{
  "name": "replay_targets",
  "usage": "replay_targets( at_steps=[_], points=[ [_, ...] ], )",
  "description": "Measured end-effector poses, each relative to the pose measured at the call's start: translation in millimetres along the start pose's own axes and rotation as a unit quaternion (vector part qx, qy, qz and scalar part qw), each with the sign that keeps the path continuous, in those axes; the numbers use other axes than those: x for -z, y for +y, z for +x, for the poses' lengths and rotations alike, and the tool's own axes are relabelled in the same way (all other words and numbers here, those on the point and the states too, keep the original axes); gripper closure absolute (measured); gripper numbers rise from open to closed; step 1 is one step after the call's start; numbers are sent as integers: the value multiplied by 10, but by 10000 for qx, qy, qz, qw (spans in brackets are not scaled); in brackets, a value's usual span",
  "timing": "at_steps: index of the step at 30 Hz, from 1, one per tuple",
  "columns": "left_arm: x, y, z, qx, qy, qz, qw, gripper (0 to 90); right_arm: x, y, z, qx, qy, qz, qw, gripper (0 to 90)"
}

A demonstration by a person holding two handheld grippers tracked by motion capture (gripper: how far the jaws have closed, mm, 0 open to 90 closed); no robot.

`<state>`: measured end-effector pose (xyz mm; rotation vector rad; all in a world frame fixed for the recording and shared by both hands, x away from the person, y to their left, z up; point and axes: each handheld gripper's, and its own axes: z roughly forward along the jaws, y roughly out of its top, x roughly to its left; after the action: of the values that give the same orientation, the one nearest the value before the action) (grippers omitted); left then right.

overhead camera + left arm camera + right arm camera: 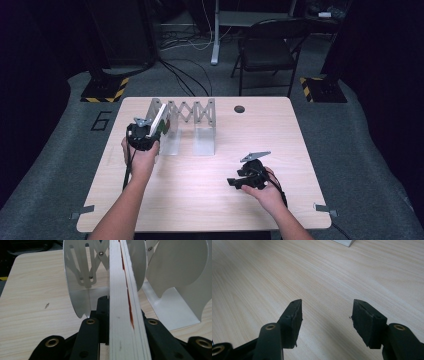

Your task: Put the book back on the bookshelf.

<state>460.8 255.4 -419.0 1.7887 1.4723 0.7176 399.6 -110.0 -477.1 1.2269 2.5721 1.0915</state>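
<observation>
My left claw (150,131) pinches a book at the rack; my right claw (239,181) rests spread.

From the high view the white book (158,118) stands at about ten o'clock on the wooden surface (200,200), tilted against the metal accordion rack (192,115); in the left gripper view its page edge (122,302) runs straight up between my jaws, a rack plate (77,277) just beside it; my right claw (325,315) sits at about four o'clock — jaws apart, nothing between them, bare wood beneath.

grey carpet (350,130), folding chair (267,50)
</observation>
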Motion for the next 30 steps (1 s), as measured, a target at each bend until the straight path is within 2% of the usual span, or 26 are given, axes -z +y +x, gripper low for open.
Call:
replay_targets(
  at_steps=[4, 8, 12, 16, 30],
  points=[
    [-39, -34, 12, 7, 19, 46, 10000, 758, -1, -1, -13, -10, 25, -65, 10000, 413],
    [-85, -63, 17, -23, 59, 69, 10000, 758, -1, -1, -18, 34, 15, -28, 10000, 413],
    [-116, -84, 7, 29, 74, 56, 10000, 758, 0, 1, -11, -9, 32, -4, 10000, 413],
    [-151, -109, 5, -35, 104, 133, 9999, 758, -4, 0, -18, 16, 34, -20, 10000, 413],
    [-216, -147, -20, -5, 141, 97, 9999, 758, -9, -1, -13, 15, 33, 12, 10000, 413]
  ],
)
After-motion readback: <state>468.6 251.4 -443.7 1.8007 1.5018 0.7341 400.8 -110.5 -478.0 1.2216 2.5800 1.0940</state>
